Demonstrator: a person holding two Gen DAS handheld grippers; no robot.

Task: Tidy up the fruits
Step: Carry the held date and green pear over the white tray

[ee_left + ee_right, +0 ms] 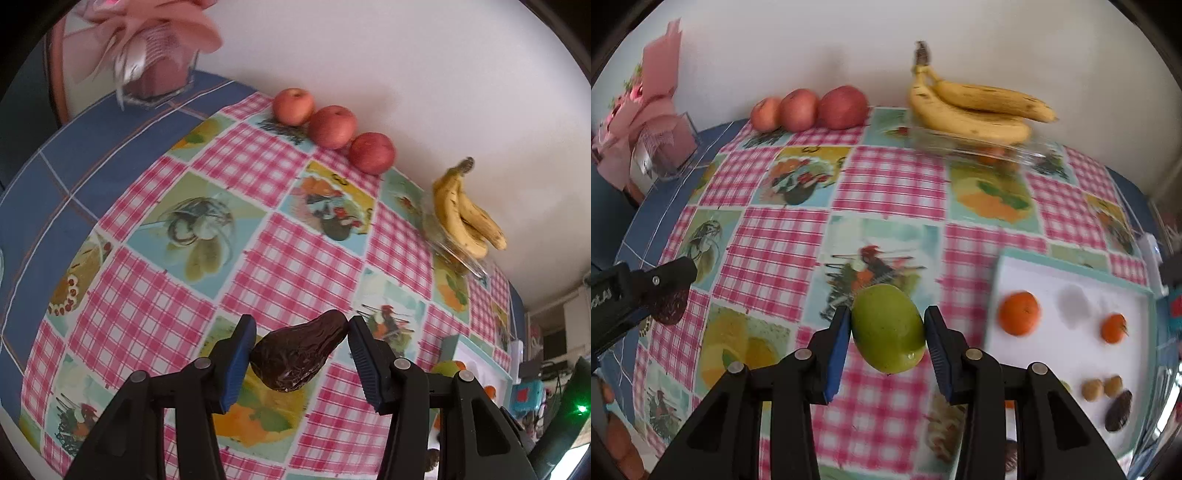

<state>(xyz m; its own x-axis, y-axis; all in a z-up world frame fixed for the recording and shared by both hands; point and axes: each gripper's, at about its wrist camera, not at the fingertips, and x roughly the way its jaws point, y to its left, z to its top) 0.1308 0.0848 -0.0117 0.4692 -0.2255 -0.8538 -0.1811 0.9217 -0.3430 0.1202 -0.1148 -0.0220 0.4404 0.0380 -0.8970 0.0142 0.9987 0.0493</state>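
Pink-checked oilcloth table cover with printed fruit panels (886,177), spread beneath and ahead of both pairs of fingers. White rectangular tray with a pale teal rim (1071,269), to the right of the right fingers, bearing two small orange mandarins (1019,313), two small tan round fruits (1092,389) and a dark wrinkled fruit (1119,411). Bunch of yellow speckled bananas (971,107), far ahead and to the right of the right fingers, resting across a clear glass dish (1015,153) close to the white wall. Row of three red apples (809,109), far ahead and left of the right fingers, side by side along the wall, each touching or nearly touching the next. Pink wrapped bouquet in a clear holder (661,147), far to the left, near the table's blue edge. Right gripper (888,341), partly open, both blue pads pressed against the flanks of a smooth green oval fruit (888,328) held between the fingertips above the cloth. Left gripper (301,360), partly open, clasping a dark brown wrinkled pear-shaped fruit (299,358), narrow end against the right pad, broad end against the left pad; whether lifted clear of the cloth, not determinable. Green fruit also glimpsed just right of the left fingers, beside the tray corner.
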